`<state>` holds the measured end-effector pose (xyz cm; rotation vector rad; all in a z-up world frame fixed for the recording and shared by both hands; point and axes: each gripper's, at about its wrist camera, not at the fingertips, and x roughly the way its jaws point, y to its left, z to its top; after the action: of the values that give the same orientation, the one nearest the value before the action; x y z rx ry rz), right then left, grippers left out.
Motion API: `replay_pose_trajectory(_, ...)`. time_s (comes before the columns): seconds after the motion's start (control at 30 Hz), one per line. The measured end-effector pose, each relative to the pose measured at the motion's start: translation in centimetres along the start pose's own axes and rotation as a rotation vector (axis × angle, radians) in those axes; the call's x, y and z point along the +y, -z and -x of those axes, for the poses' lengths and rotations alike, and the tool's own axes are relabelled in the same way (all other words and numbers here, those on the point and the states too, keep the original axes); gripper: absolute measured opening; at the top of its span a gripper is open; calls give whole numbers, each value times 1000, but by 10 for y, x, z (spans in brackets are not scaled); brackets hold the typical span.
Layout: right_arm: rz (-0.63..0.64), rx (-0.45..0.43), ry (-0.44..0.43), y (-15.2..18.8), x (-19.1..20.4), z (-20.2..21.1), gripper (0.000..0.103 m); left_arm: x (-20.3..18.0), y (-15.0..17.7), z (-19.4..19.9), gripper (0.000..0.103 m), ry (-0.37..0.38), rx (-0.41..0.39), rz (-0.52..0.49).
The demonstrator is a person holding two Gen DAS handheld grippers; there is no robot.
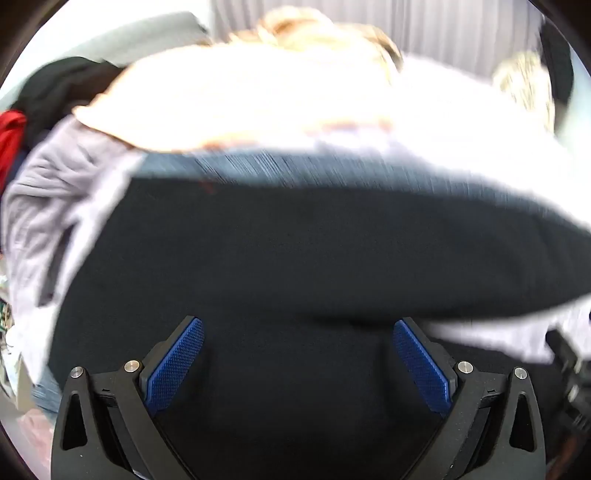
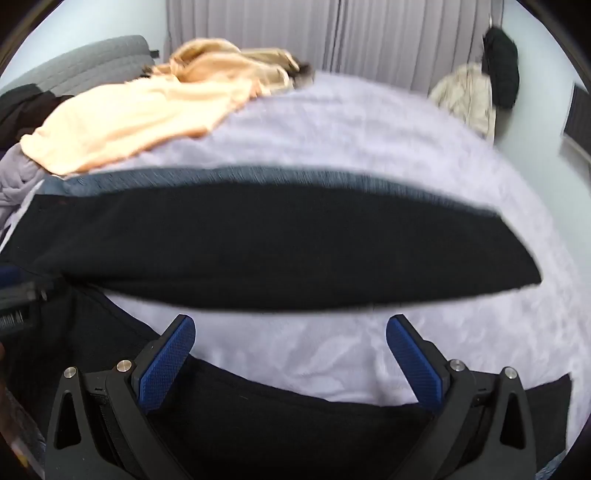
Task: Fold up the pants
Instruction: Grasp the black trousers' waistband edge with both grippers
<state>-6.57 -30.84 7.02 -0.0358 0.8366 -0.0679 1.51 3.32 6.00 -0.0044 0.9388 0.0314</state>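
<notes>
Black pants (image 1: 288, 251) lie spread on a pale lilac bedcover (image 2: 351, 140). In the right wrist view one black leg (image 2: 277, 251) runs across the middle and the other leg (image 2: 295, 417) lies along the near edge, with bedcover showing between them. My left gripper (image 1: 297, 332) hovers open above the black cloth, its blue pads (image 1: 177, 362) wide apart with nothing between them. My right gripper (image 2: 290, 328) is open too, over the strip of bedcover between the legs, holding nothing. A bluish-grey cloth edge (image 2: 221, 177) shows just beyond the far leg. Both views are motion-blurred.
A peach garment (image 2: 122, 118) and tan clothes (image 2: 229, 62) are piled at the back left. Black and red clothes (image 1: 11, 136) and a grey crumpled garment (image 1: 44, 184) lie at the left. A grey curtain (image 2: 332, 33) hangs behind, with beige and black items (image 2: 498, 70) at the back right.
</notes>
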Motion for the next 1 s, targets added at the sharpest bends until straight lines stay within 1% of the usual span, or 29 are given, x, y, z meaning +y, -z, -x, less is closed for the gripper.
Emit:
replay_pose_trajectory(0.07, 19, -21, -45, -15, 15, 7, 103, 19, -19, 8, 103, 28, -30, 41)
replay_pose_trajectory(0.1, 19, -29, -82, -25, 25, 9, 103, 29, -27, 9, 103, 20, -44, 60)
replay_pose_trajectory(0.17, 26, -53, -140, -43, 45, 13, 103, 36, -41, -3, 103, -49, -45, 77)
replay_pose_trajectory(0.23, 72, -57, -180, -61, 76, 8, 103, 53, -54, -27, 103, -103, -10, 83)
replay_pose_trajectory(0.3, 116, -31, -202, -72, 109, -16, 103, 76, -53, -52, 103, -160, 34, 133)
replay_pose_trajectory(0.33, 130, -8, -200, -68, 128, -31, 103, 90, -53, -65, 103, -169, 66, 157)
replay_pose_trajectory(0.37, 143, 28, -197, -68, 139, -48, 103, 101, -50, -79, 103, -164, 106, 176)
replay_pose_trajectory(0.4, 155, 79, -198, -66, 151, -69, 103, 106, -44, -89, 103, -153, 135, 187)
replay_pose_trajectory(0.43, 160, 112, -189, -61, 159, -86, 103, 110, -36, -101, 103, -139, 161, 191)
replay_pose_trajectory(0.47, 167, 130, -174, -57, 162, -97, 103, 108, -32, -104, 103, -137, 151, 180)
replay_pose_trajectory(0.53, 154, 133, -180, -55, 153, -105, 103, 103, -23, -103, 103, -150, 90, 150)
replay_pose_trajectory(0.57, 131, 134, -175, -55, 144, -107, 103, 101, -21, -101, 103, -159, 80, 145)
replay_pose_trajectory(0.63, 107, 141, -118, -63, 120, -100, 103, 97, -14, -100, 103, -175, 61, 137)
replay_pose_trajectory(0.7, 72, 154, -86, -65, 91, -107, 103, 96, -7, -95, 103, -169, 42, 142)
replay_pose_trajectory(0.77, -11, 174, -55, -65, 49, -114, 103, 97, -4, -91, 103, -157, 39, 145)
replay_pose_trajectory(0.8, -62, 182, -37, -64, 26, -116, 103, 96, -7, -88, 103, -156, 43, 144)
replay_pose_trajectory(0.87, -123, 206, 9, -65, -6, -114, 103, 98, -6, -85, 103, -153, 57, 135)
replay_pose_trajectory(0.9, -140, 210, 47, -63, -16, -106, 103, 99, -5, -79, 103, -144, 80, 125)
replay_pose_trajectory(0.93, -147, 187, 81, -59, -21, -89, 103, 95, -15, -75, 103, -126, 104, 115)
replay_pose_trajectory(0.97, -143, 146, 67, -53, -20, -69, 103, 94, -11, -60, 103, -88, 99, 104)
replay_pose_trajectory(1.0, -128, 104, 20, -44, -16, -46, 103, 92, -5, -43, 103, -60, 70, 95)
